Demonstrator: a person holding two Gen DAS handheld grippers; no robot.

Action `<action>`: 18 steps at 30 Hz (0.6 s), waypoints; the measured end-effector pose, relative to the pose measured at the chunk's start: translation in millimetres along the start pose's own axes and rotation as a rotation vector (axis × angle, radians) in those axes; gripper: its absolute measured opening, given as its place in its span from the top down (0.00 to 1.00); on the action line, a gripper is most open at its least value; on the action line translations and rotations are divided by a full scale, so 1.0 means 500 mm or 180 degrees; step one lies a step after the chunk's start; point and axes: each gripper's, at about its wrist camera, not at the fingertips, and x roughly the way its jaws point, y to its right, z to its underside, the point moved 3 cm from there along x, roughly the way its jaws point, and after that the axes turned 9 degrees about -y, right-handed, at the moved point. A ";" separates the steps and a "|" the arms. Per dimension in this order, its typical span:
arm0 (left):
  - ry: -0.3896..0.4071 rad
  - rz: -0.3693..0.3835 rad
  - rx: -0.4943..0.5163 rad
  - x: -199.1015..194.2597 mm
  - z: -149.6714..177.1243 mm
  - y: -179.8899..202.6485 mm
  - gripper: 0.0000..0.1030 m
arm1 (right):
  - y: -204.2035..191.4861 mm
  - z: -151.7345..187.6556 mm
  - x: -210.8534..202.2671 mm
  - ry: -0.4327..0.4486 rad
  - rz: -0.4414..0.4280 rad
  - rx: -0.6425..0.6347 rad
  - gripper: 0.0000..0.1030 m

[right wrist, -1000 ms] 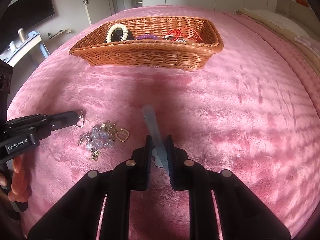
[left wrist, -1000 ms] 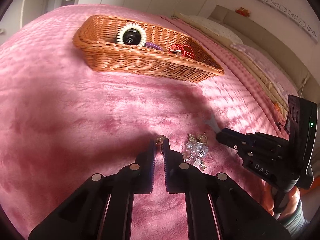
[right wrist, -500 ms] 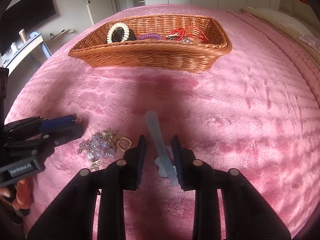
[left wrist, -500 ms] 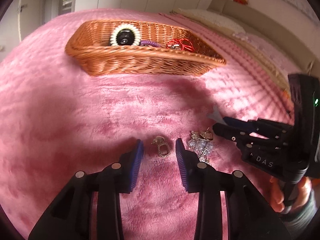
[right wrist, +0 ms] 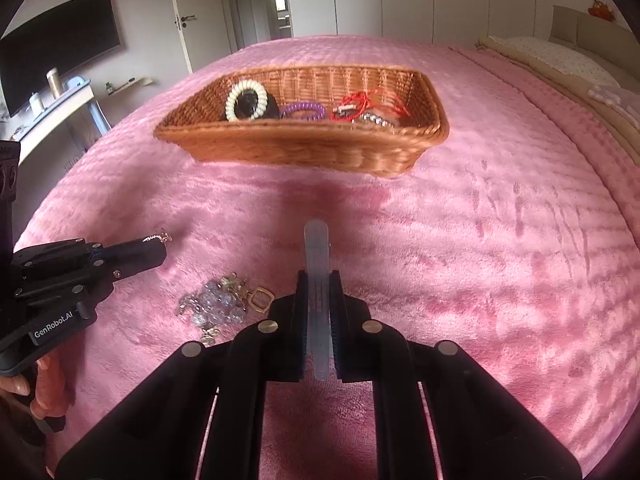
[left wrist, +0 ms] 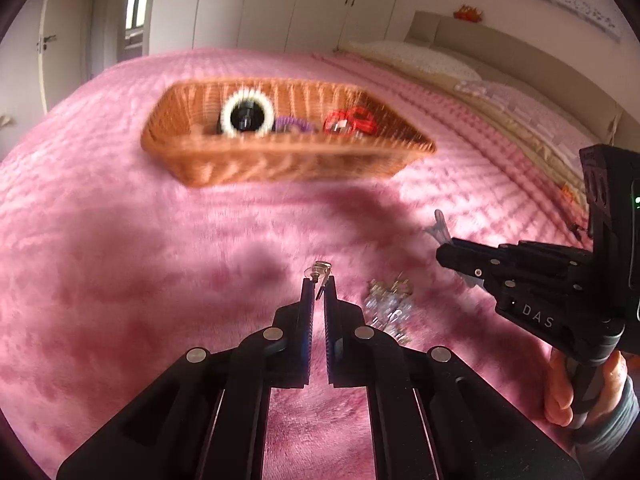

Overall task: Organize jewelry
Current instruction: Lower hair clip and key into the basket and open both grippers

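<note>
My left gripper (left wrist: 319,280) is shut on a small gold earring (left wrist: 320,270) and holds it above the pink bedspread; it also shows in the right wrist view (right wrist: 158,242). My right gripper (right wrist: 318,280) is shut on a translucent hair clip (right wrist: 317,256), lifted off the bed; the clip shows in the left wrist view (left wrist: 440,226). A wicker basket (right wrist: 304,152) sits farther back, holding a white bead bracelet (right wrist: 246,100), a purple coil band (right wrist: 303,110) and a red cord (right wrist: 360,106). A pile of crystal and gold jewelry (right wrist: 222,302) lies between the grippers.
The pink bedspread (right wrist: 500,240) covers the whole bed. Pillows (right wrist: 560,60) lie at the far right. A desk and a wall TV (right wrist: 56,44) stand beyond the bed's left edge. Wardrobes line the back wall.
Both grippers opened half a second ago and have closed again: the left on the gold earring, the right on the hair clip. Both items are now lifted off the bedspread.
</note>
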 end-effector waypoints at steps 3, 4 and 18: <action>0.0159 0.0009 0.0045 -0.041 -0.026 0.011 0.97 | -0.002 -0.017 -0.049 0.0164 -0.0013 -0.0006 0.92; 0.0232 0.0006 0.0078 -0.059 -0.040 0.017 0.97 | -0.004 -0.029 -0.065 0.0224 0.0002 -0.0026 0.92; 0.0675 0.0173 0.0115 -0.040 -0.290 -0.011 0.97 | 0.018 -0.314 -0.036 0.0441 -0.0242 -0.0041 0.92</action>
